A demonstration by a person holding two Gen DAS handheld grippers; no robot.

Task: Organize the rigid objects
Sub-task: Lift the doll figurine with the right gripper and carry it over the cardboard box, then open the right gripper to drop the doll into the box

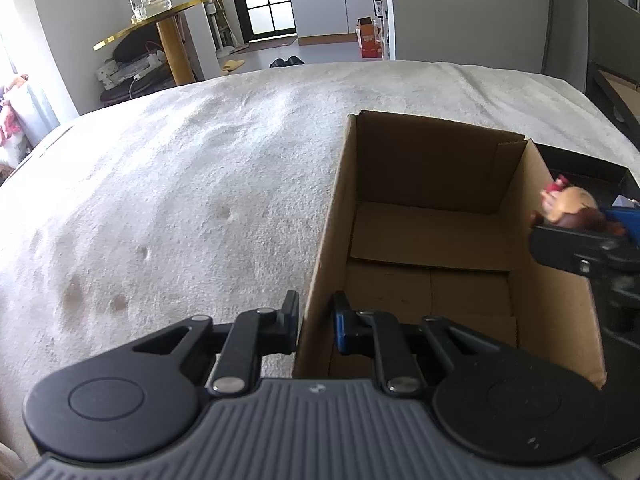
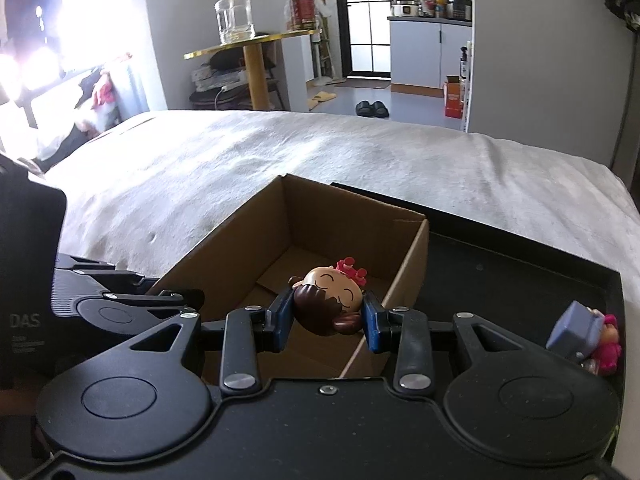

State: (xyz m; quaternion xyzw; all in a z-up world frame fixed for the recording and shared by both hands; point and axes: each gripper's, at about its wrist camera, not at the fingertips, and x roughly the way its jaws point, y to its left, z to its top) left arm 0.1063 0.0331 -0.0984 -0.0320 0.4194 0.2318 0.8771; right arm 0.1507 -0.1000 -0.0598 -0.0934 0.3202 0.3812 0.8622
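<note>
An open cardboard box stands on the white bed cover, empty inside. My left gripper is shut on the box's near left wall, one finger outside and one inside. My right gripper is shut on a small doll figurine with a tan face, brown hair and a pink flower, held over the box near its right wall. The figurine and the right gripper also show at the right edge of the left wrist view.
A black tray lies right of the box and holds a small blue and pink toy. The white bed cover spreads to the left and beyond. A gold round table with a glass jar stands past the bed.
</note>
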